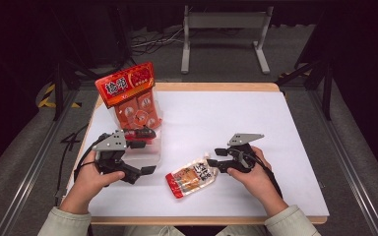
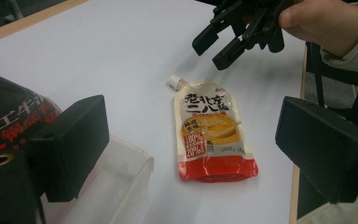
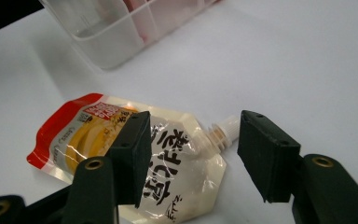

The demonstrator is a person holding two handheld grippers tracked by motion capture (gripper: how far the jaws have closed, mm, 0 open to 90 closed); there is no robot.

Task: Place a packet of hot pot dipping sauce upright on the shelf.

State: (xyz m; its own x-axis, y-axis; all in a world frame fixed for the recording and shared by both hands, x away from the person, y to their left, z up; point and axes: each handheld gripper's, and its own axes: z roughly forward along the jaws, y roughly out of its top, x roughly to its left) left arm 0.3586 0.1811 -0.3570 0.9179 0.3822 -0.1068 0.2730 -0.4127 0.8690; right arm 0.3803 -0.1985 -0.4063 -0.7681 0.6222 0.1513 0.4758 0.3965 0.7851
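Observation:
A spout pouch [image 1: 192,178] with a red bottom edge and a white cap lies flat on the white table [image 1: 256,123]. My right gripper [image 1: 215,157] hovers just above its capped end. In the right gripper view the pouch [image 3: 172,172] lies under my right gripper [image 3: 196,154], whose jaws stand open to either side of the neck, the spout [image 3: 221,130] between them, with no pad pressing. My left gripper [image 1: 146,152] is open beside the clear bin [image 1: 150,160]. In the left gripper view my left gripper [image 2: 198,144] has nothing between its jaws, and the pouch [image 2: 209,135] lies beyond them.
A tall red snack packet [image 1: 128,91] stands in the far end of the bin. A dark packet [image 2: 9,116] lies in the bin [image 2: 121,186] near my left jaw. The table's right edge [image 2: 296,186] runs close behind the pouch. Bare table stretches to the right and back.

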